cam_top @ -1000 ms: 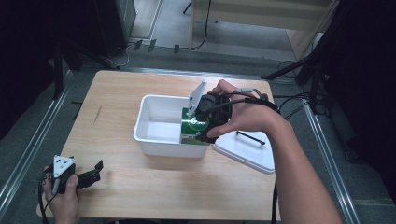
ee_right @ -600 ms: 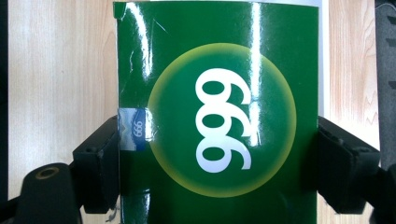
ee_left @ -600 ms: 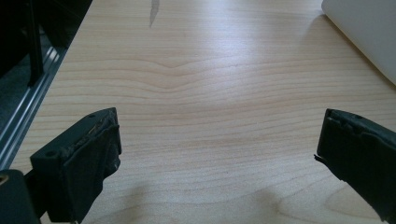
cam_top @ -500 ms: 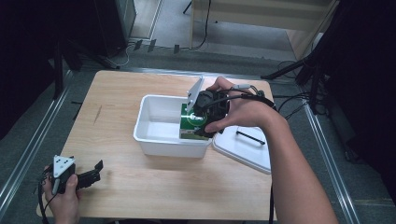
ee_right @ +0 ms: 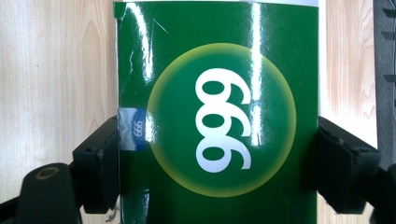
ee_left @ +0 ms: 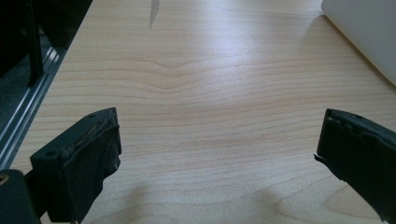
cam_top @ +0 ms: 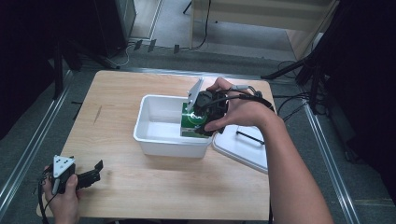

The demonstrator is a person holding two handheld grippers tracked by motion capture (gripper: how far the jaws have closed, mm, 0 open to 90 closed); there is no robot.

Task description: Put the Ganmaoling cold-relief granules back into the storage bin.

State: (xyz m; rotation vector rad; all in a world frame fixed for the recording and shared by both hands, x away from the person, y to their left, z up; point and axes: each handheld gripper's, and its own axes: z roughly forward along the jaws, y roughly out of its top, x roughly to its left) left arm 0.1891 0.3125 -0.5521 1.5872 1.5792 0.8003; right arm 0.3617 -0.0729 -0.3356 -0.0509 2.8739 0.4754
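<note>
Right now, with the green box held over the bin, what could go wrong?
1. The right gripper clamps the glossy green box by its side edges alone; it could slip or twist.
2. The box hangs close to the right wall of the white bin, so it might catch the rim.
3. The white lid lies against the bin; a bump could shift it.

The right gripper [cam_top: 201, 115] has carried the green box [cam_top: 190, 122] slightly leftward.

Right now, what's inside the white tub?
The green box stands at the right end of the white tub, pinched by the right tool. The rest of the floor looks bare. The hand and box hide the corner beneath.
</note>
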